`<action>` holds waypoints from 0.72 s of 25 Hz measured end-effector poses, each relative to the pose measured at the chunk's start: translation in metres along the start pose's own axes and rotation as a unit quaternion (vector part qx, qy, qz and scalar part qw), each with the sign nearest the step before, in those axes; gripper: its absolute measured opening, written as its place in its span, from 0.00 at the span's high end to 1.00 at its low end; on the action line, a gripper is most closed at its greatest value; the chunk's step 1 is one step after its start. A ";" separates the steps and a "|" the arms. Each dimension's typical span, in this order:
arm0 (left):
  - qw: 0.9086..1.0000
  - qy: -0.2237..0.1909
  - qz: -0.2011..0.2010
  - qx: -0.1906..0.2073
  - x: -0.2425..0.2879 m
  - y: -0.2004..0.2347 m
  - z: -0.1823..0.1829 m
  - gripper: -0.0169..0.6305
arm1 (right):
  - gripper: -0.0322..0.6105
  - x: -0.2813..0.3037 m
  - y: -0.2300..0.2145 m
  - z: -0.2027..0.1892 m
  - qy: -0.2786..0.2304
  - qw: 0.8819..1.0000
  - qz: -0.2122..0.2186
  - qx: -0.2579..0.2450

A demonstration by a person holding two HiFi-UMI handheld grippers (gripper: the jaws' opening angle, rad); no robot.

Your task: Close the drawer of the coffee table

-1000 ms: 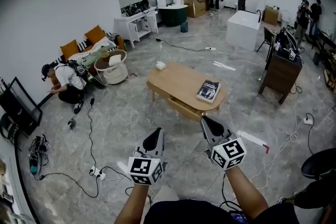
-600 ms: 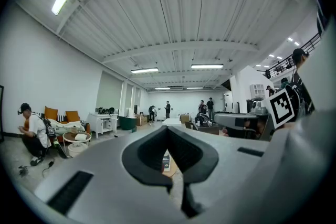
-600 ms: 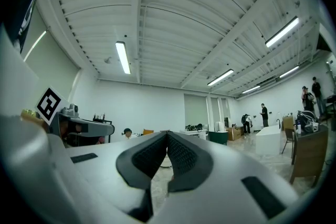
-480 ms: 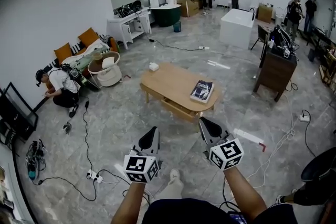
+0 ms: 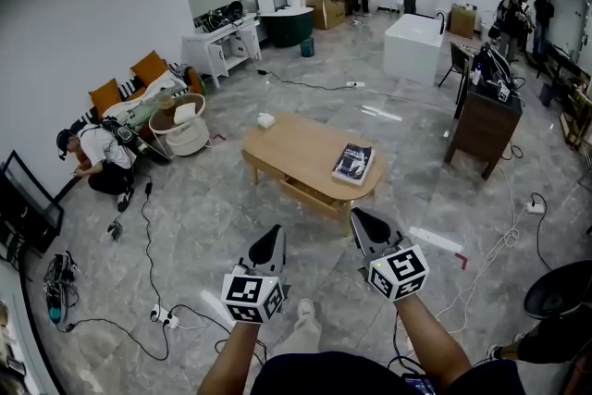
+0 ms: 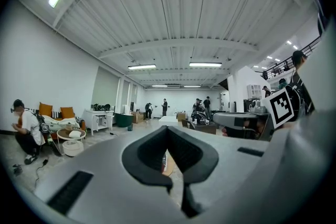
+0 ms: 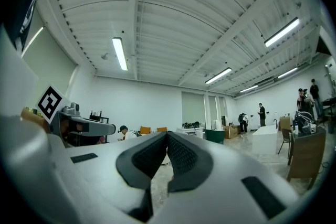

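The oval wooden coffee table (image 5: pixel 298 146) stands on the grey floor ahead of me. Its drawer (image 5: pixel 313 197) is pulled out on the side facing me. On top lie a dark book (image 5: pixel 352 163) and a small white object (image 5: pixel 266 119). Both grippers are held in front of my body, short of the table and touching nothing. My left gripper (image 5: pixel 274 232) is shut and empty, and my right gripper (image 5: pixel 357 216) is also shut and empty. In the left gripper view the gripper (image 6: pixel 167 130) has its jaws together, with a strip of the table (image 6: pixel 169 164) below. In the right gripper view the gripper (image 7: pixel 167 135) is likewise shut.
Cables and a power strip (image 5: pixel 437 240) lie on the floor right of the table, more cables (image 5: pixel 157 314) at the left. A person crouches (image 5: pixel 92 164) by the left wall. A round white side table (image 5: pixel 176 127), a dark cabinet (image 5: pixel 484 127) and a white block (image 5: pixel 412 46) stand around.
The view has shifted as I step forward, and the table now sits slightly left in frame. Both grippers stay shut and empty in front of me.
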State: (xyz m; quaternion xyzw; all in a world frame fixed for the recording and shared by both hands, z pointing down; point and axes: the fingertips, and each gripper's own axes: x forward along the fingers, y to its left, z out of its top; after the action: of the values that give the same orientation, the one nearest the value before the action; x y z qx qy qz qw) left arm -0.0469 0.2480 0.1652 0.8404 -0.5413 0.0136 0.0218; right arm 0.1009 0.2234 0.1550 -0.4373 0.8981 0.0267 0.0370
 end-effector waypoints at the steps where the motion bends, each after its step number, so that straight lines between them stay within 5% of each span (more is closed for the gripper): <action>1: 1.000 0.000 0.000 -0.001 0.003 0.003 0.000 0.98 | 0.92 0.004 -0.001 0.000 0.000 1.000 0.000 -0.001; 18: 1.000 0.001 -0.004 -0.012 0.071 0.049 -0.002 0.98 | 0.92 0.079 -0.037 -0.019 0.013 1.000 -0.002 -0.004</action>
State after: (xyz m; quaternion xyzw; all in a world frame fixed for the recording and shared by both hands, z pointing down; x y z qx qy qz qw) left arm -0.0624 0.1630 0.1718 0.8422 -0.5382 0.0080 0.0327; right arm 0.0804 0.1376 0.1661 -0.4396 0.8976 0.0249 0.0239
